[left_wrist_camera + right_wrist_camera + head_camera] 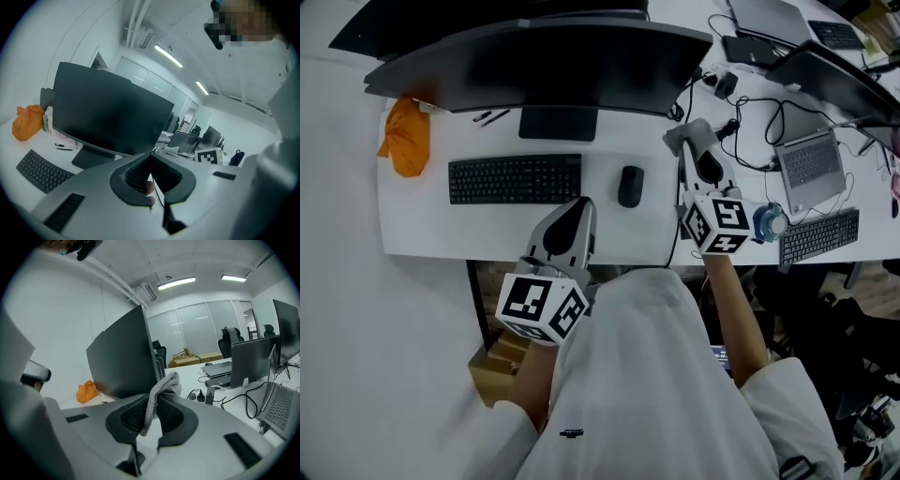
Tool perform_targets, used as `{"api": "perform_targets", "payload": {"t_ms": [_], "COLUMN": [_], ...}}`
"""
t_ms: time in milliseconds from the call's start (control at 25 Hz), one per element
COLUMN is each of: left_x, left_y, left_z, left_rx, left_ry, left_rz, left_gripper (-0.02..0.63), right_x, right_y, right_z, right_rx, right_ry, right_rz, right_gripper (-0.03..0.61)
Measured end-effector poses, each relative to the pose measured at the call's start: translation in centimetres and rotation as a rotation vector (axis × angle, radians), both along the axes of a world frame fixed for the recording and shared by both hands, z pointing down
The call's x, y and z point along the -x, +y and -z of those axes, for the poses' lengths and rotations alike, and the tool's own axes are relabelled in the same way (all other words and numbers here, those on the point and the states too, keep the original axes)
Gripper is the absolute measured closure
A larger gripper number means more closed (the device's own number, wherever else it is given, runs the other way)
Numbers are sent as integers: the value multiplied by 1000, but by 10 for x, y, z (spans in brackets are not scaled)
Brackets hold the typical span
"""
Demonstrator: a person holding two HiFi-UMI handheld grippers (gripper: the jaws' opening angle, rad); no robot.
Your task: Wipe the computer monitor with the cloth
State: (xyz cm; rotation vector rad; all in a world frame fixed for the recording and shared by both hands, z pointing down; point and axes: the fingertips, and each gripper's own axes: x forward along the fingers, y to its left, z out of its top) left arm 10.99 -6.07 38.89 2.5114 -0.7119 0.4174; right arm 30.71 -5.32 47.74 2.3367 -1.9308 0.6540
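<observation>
Right tool [153, 401] pinching cloth [168, 380], dark monitor [124, 357]

White walls [70, 315] enclose an office with ceiling strip lights [176, 283], glass partitions [206, 329], black chairs [232, 339] and white desks [412, 225].

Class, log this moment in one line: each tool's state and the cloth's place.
left tool: shut, empty | right tool: shut on grey cloth | monitor: cloth not touching it

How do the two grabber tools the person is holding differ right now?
The right gripper clamps a grey cloth; the left gripper is shut and empty. The right gripper reaches over the desk; the left gripper sits back at its near edge. Both carry marker cubes.
</observation>
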Motion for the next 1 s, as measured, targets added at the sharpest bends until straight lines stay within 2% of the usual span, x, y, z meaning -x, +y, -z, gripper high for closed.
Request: {"api": "perform_targets", "payload": {"t_ms": [320, 760, 1000], "left_x": [-15, -18, -14], "left_y": [-7, -18, -18], "left_z": [-12, -27, -30], "left_rx": [20, 44, 55], "left_ry": [-10, -38, -46], "left_rz": [15, 26, 15], "left_gripper": [600, 600, 600], "right_x": [-21, -24, -18], "right_y": [-15, -50, -69], "right_z": [-41, -96, -99], "right_rx": [86, 235, 259], "right_ry": [7, 124, 213], "right_rz": [-10, 110, 208], "right_gripper": [558, 560, 561]}}
